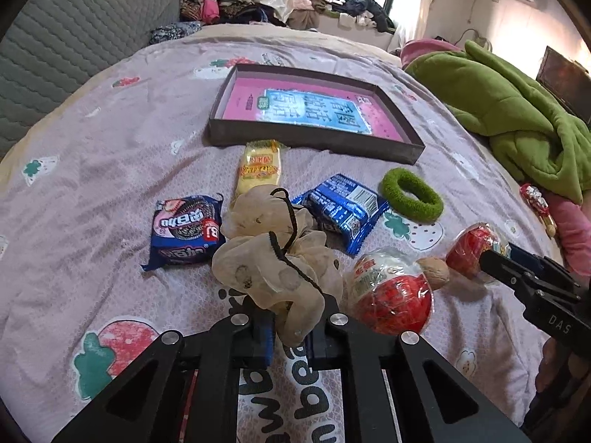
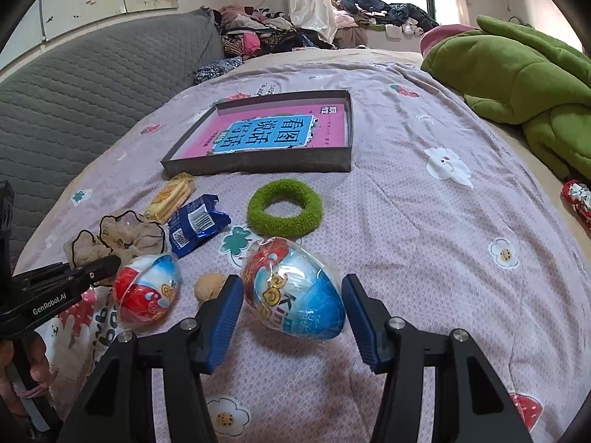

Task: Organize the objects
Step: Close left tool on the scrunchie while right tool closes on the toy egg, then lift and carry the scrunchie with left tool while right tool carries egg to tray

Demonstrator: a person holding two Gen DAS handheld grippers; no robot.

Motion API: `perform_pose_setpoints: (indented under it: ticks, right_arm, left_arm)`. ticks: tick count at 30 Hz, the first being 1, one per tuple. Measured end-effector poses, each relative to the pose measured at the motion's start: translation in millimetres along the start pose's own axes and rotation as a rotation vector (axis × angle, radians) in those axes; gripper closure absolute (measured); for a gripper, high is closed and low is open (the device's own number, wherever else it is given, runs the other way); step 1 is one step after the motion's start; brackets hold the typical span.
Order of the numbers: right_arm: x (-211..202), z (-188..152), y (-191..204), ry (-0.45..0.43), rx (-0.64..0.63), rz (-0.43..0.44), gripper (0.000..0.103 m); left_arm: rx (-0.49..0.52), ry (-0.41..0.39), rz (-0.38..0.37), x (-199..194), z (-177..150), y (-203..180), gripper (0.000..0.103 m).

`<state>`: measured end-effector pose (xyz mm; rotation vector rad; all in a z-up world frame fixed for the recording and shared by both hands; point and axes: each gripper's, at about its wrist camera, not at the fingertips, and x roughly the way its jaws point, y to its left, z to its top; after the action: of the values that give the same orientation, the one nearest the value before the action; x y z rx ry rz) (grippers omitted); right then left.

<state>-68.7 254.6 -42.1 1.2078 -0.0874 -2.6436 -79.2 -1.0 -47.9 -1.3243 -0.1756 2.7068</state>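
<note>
My left gripper (image 1: 290,317) is shut on a beige sheer scrunchie (image 1: 273,258) with a black cord, which bunches up above its pads. In the right wrist view a foil-wrapped toy egg (image 2: 299,306) lies on the bed between the blue pads of my right gripper (image 2: 291,291). That gripper is open, with a small gap on each side of the egg. A second egg (image 1: 391,291) and a walnut (image 1: 436,271) lie between the two grippers. A shallow dark box (image 1: 314,144) with a pink book in it sits farther back.
On the lilac printed bedsheet lie a green fuzzy ring (image 2: 284,206), a blue Oreo packet (image 1: 184,232), another blue snack packet (image 1: 343,210) and a yellow cracker packet (image 1: 258,166). A green blanket (image 2: 524,74) is piled at the right, and a grey quilted headboard (image 2: 92,85) stands at the left.
</note>
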Motion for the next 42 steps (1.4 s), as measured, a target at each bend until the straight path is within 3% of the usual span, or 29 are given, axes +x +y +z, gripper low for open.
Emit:
perform_pose_setpoints:
  ticks: [14, 30, 42]
  right_arm:
    - [-26, 6, 0, -0.062, 0.023, 0.046, 0.048]
    - [-65, 35, 28, -0.156, -0.028, 0.017, 0.048]
    - [-88, 75, 41, -0.218, -0.052, 0.022, 0.048]
  left_arm:
    - [0.022, -0.067, 0.010, -31, 16, -7, 0.092]
    - [0.051, -0.149, 0.038, -65, 41, -22, 0.092]
    - [0.071, -0.236, 0.050, -95, 81, -30, 0.092]
